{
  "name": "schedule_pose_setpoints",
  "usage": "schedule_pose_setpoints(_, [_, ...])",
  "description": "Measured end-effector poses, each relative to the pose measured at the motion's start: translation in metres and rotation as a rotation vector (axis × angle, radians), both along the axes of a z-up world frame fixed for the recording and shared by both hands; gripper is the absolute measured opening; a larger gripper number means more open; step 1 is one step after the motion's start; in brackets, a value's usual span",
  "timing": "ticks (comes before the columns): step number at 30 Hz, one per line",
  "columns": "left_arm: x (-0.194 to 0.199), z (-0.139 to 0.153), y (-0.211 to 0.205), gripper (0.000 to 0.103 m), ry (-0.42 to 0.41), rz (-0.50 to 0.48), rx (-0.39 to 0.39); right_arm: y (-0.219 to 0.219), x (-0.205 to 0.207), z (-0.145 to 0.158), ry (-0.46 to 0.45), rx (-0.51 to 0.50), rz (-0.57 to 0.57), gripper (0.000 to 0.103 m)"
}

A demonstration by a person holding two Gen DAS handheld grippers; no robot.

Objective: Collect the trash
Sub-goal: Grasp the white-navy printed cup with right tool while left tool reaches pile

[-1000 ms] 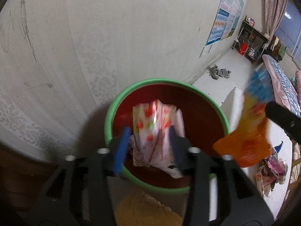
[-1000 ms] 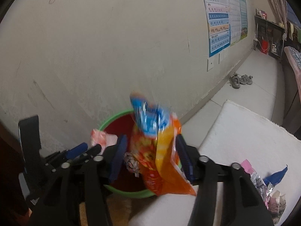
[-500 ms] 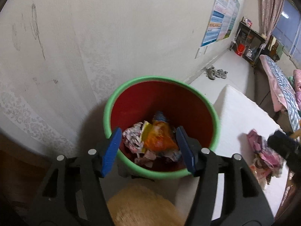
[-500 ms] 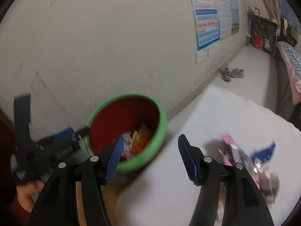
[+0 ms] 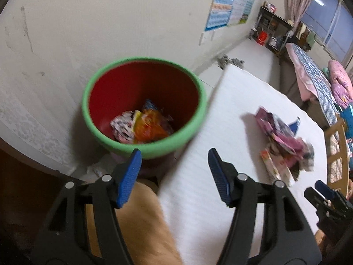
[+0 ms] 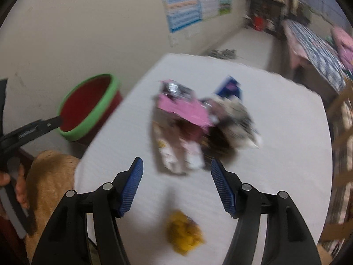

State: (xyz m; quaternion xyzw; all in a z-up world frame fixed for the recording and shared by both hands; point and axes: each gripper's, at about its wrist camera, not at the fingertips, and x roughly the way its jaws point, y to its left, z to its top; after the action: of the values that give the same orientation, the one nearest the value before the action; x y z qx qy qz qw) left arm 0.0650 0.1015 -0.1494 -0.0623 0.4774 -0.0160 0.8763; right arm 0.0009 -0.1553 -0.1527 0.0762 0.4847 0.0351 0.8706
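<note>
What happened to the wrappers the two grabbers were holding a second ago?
Both were let go into the bin: the orange packet and the white flowery wrapper now lie at its bottom. The left gripper and right gripper have just been opening, with nothing between their jaws, and the right one has swung over to the wrapper pile. The bin and pile stayed put.

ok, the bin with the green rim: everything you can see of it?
The bin is a round, plastic-looking bucket, red inside and out, with a thick green rim. It stands upright on the floor against the wall, beside the white mat; contact with either is unclear. Crumpled wrappers, orange, white and blue, lie at its bottom. Neither gripper touches it.
</note>
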Motion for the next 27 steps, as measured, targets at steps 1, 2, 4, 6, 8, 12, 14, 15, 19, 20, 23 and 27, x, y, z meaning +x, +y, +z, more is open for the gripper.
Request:
schedule_pose_setpoints(1, [-0.003,-0.001,-0.007,0.059,0.006,-0.012,-0.006,-0.009,-0.002,-0.002,0.000,0.007,-0.022,0.062])
schedule_pose_setpoints(2, [-0.004,-0.001,-0.012,0.059,0.010,-0.022,-0.010,-0.015,-0.002,-0.003,-0.002,0.006,-0.038,0.062])
schedule_pose_setpoints(4, [-0.010,-0.003,-0.024,0.059,0.021,-0.051,-0.017,-0.030,0.002,-0.003,-0.014,0.000,-0.070,0.062])
schedule_pose_setpoints(6, [-0.016,-0.004,-0.036,0.059,0.025,-0.080,-0.006,-0.046,0.012,-0.003,-0.032,-0.001,-0.111,0.062])
schedule_pose_setpoints(8, [-0.021,-0.005,-0.044,0.059,0.032,-0.097,0.001,-0.060,0.029,-0.003,-0.029,0.007,-0.143,0.062])
schedule_pose_setpoints(12, [-0.028,-0.006,-0.059,0.059,0.050,-0.133,0.003,-0.076,0.065,-0.018,0.028,0.011,-0.142,0.061])
schedule_pose_setpoints(14, [-0.031,-0.008,-0.070,0.059,0.053,-0.162,0.020,-0.077,0.074,-0.029,0.060,0.022,-0.106,0.049])
schedule_pose_setpoints(15, [-0.032,-0.008,-0.075,0.059,0.058,-0.173,0.022,-0.078,0.073,-0.030,0.058,0.030,-0.097,0.046])
schedule_pose_setpoints(19, [-0.031,-0.011,-0.093,0.059,0.062,-0.211,0.023,-0.083,0.057,-0.018,0.020,0.064,-0.103,0.032])
schedule_pose_setpoints(20, [-0.030,-0.014,-0.100,0.059,0.067,-0.222,0.022,-0.084,0.051,-0.015,0.007,0.071,-0.110,0.032])
schedule_pose_setpoints(23, [-0.023,-0.021,-0.120,0.059,0.082,-0.252,0.013,-0.089,0.027,-0.004,-0.025,0.084,-0.134,0.032])
schedule_pose_setpoints(27, [-0.014,-0.029,-0.150,0.059,0.099,-0.293,-0.010,-0.099,-0.007,0.000,-0.035,0.110,-0.196,0.032])
